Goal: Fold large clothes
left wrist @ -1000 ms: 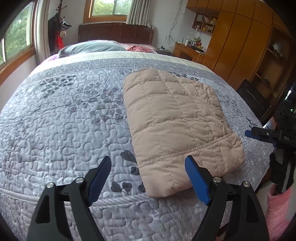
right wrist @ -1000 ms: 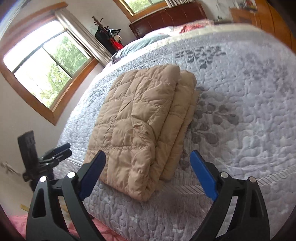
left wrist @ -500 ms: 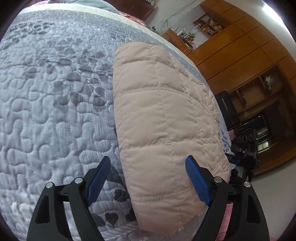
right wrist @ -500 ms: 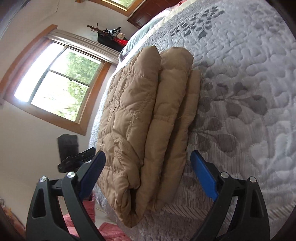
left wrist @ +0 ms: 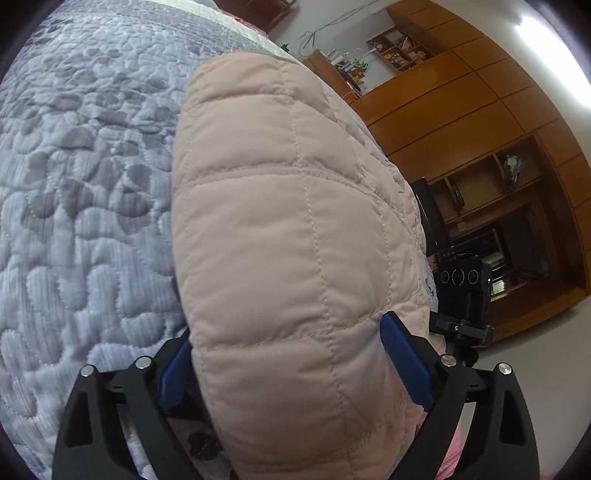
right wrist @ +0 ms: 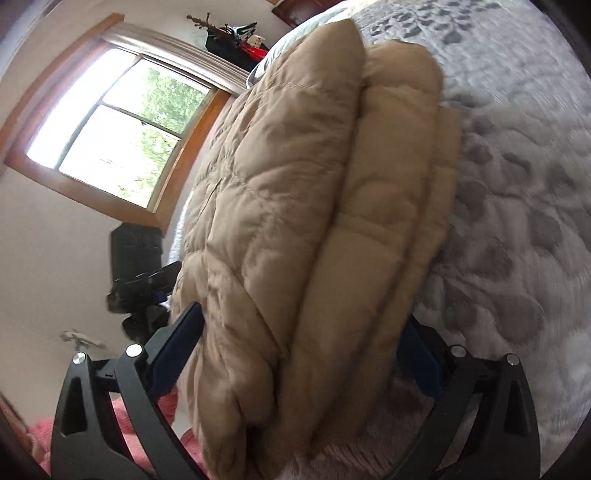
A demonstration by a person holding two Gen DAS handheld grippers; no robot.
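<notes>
Left wrist view: your left gripper [left wrist: 288,358] has its jaws spread wide around the near end of the folded quilted jacket [left wrist: 295,221]; your right gripper [right wrist: 303,354] likewise. That jacket lies on the bed [left wrist: 74,184], long axis running away from you.

Bedroom setting. Bed covered by grey quilted bedspread [left wrist: 81,192] with darker leaf and pebble stitching; pale band along its far edge. Wooden wall cabinets [left wrist: 461,103] with open shelf niches [left wrist: 509,181] holding small objects. Small wall shelf [left wrist: 400,50] with books, above a cluttered wooden desk [left wrist: 332,70]. White walls. Pale floor [left wrist: 546,339]. Wood-framed window [right wrist: 122,133], bright daylight, green foliage outside. Dark wooden headboard [right wrist: 295,11]. Ceiling light glare [left wrist: 546,40] upper right.
</notes>
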